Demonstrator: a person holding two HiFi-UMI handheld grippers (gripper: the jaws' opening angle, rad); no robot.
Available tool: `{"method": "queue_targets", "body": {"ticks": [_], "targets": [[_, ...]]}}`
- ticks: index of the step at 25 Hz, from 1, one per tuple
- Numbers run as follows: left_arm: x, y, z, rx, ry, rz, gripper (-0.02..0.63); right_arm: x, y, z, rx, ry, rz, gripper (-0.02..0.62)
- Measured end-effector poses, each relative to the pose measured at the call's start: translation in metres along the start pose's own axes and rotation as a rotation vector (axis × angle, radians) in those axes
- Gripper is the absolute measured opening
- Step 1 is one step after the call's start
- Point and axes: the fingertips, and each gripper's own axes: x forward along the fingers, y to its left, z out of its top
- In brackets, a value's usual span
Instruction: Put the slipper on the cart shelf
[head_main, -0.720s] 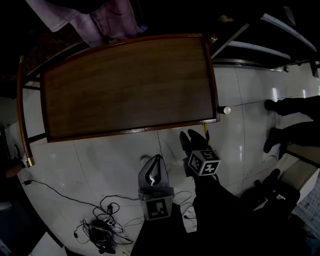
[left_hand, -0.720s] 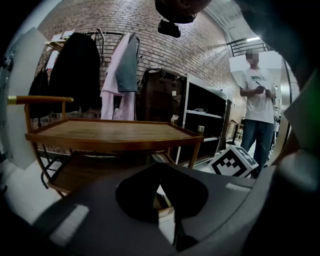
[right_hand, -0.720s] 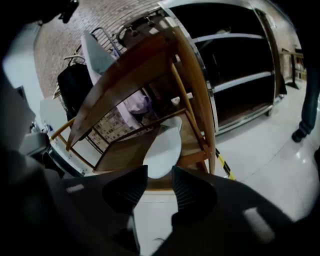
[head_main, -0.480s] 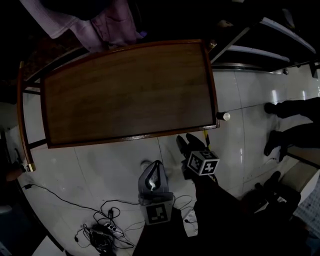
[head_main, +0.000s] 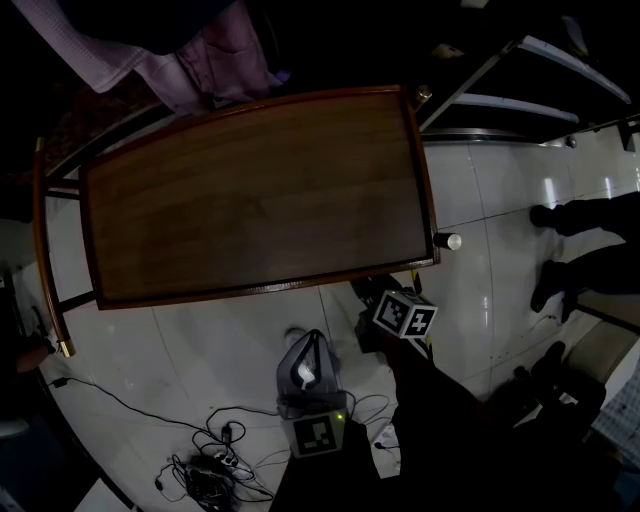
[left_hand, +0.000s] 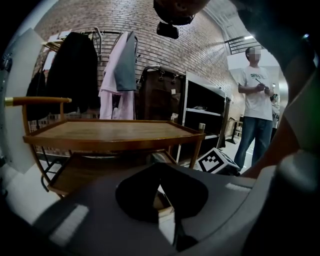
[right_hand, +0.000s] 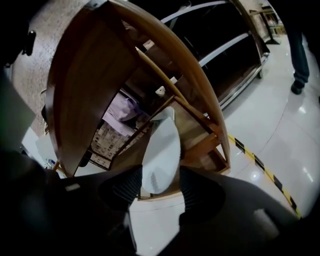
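A white slipper (right_hand: 162, 150) stands edge-on between the ribbed pads (right_hand: 131, 186) of my right gripper (right_hand: 161, 189), which is shut on it and holds it in front of the wooden cart's lower shelf (right_hand: 199, 131). In the head view the right gripper (head_main: 368, 296), with its marker cube, reaches under the near right edge of the cart's top tray (head_main: 250, 190); the slipper is hidden there. My left gripper (head_main: 315, 338) hangs over the white floor in front of the cart, its jaws meeting at the tips with nothing in them. It faces the cart (left_hand: 115, 132).
A person (left_hand: 255, 100) stands right of the cart; dark shoes (head_main: 575, 215) show on the floor. Garments (left_hand: 117, 75) hang on a rack behind the cart. Black shelving (left_hand: 205, 115) stands beside it. Tangled cables (head_main: 210, 455) lie at the lower left. Yellow-black tape (right_hand: 260, 165) marks the floor.
My right gripper has moved closer to the cart, its jaws now under the tray's near edge. The left gripper has barely shifted.
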Motion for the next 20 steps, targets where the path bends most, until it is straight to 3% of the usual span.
{"method": "queue_targets", "body": {"ticks": [7,11,13,16,18,20], "targets": [[-0.001,0.002,-0.001,-0.01,0.011,0.007,0.017,0.011,-0.009,0.004,0.043,0.004,-0.033,0.203],[0.0,-0.001,0.002,0.159,0.017,-0.053,0.017,0.013,-0.009,0.005,0.034,0.011,-0.037,0.146],[-0.001,0.001,0.001,0.102,0.016,-0.032,0.016,0.014,-0.007,0.004,0.033,0.012,-0.034,0.136],[-0.003,0.001,0.0,0.118,0.02,-0.037,0.016,0.014,-0.005,0.004,0.026,0.015,-0.026,0.119],[-0.005,0.003,-0.002,0.024,0.014,-0.003,0.017,0.013,-0.002,0.004,0.007,0.011,-0.021,0.101],[-0.006,0.003,-0.003,-0.004,0.015,0.008,0.017,0.01,0.002,0.006,-0.018,0.002,-0.019,0.077]]}}
